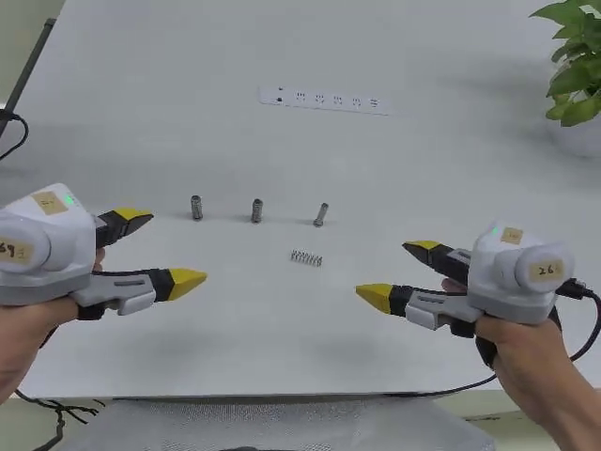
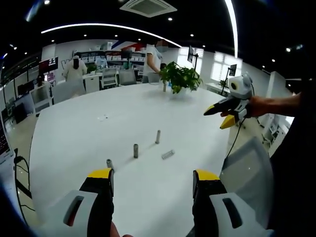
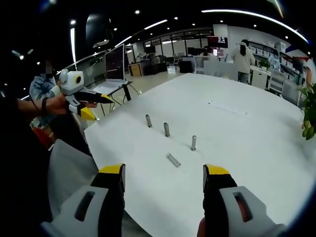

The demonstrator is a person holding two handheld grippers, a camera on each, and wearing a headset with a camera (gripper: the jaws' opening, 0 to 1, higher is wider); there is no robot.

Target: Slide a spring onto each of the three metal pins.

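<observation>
We judge left pin point(image 1: 196, 208), middle pin point(image 1: 257, 210) sprung; right pin point(image 1: 320, 214) bare, loose spring point(image 1: 306, 257) near it on counter point(image 1: 423, 169); left tongs point(image 1: 177, 247), right tongs point(image 1: 382, 269) spread wide, empty.

The middle of the table point(image 1: 423, 178) is taken up by three pins point(image 1: 256, 210) stood upright in a row, with gaps left between them. A spring point(image 1: 306, 258) is laid near the front of the rightmost pin, not touching it. Bare surface is left around them. A power strip point(image 1: 324, 100) is set well behind, and a plant point(image 1: 575, 56) at the far right corner.
</observation>
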